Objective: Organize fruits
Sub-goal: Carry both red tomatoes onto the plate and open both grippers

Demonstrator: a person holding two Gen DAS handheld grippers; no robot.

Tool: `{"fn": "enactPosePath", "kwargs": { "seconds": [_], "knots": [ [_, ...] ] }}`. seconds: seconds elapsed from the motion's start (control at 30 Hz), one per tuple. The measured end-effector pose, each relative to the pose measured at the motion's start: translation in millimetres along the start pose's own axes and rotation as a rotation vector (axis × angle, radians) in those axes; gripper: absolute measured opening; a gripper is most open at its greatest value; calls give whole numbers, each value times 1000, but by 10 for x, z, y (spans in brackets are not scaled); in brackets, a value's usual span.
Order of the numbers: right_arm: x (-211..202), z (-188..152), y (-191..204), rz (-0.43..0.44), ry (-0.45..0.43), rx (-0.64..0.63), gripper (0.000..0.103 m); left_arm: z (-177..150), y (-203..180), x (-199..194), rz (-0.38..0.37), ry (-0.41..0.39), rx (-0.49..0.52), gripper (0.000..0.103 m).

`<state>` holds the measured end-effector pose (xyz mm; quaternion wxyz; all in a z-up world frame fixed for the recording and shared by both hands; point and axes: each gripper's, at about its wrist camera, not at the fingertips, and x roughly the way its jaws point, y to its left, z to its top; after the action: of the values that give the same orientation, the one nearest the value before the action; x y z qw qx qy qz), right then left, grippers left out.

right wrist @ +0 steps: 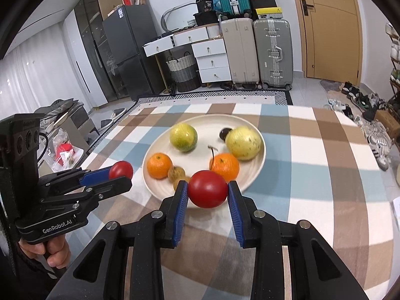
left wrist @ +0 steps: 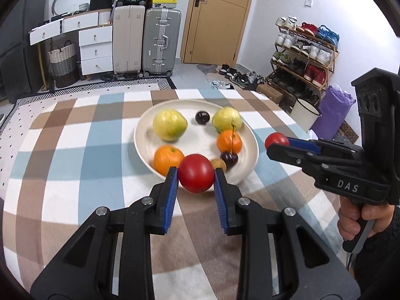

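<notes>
The table (left wrist: 75, 150) is showing one white plate (left wrist: 150, 115), two red tomatoes (left wrist: 196, 176), two oranges (left wrist: 168, 160), two yellow-green fruits (left wrist: 170, 125), two dark cherries (left wrist: 202, 117) and two small brown fruits (right wrist: 176, 172).

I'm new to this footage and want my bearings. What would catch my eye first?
Two red tomatoes, one clamped in the left gripper and one in the right gripper, both held above the checked tablecloth. Just beyond them sits a white plate of oranges, yellow-green fruit and dark cherries.
</notes>
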<state>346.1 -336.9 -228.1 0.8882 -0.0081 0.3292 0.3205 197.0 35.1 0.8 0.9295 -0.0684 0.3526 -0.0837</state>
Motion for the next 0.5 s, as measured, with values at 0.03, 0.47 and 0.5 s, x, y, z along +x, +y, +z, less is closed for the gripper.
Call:
{"fn": "enactPosePath", "kwargs": {
  "seconds": [0.03,0.47,0.5],
  "knots": [
    [9,47,16,1,-3,-6,33,45,22,5,0,-4,-5,26],
    [275,401,15,-1,0,-48,33,447,156,370,28,-6,-5,26],
    [312,422,6,0,4,-50,33,463,153,412,30,-1,-2,26]
  ]
}}
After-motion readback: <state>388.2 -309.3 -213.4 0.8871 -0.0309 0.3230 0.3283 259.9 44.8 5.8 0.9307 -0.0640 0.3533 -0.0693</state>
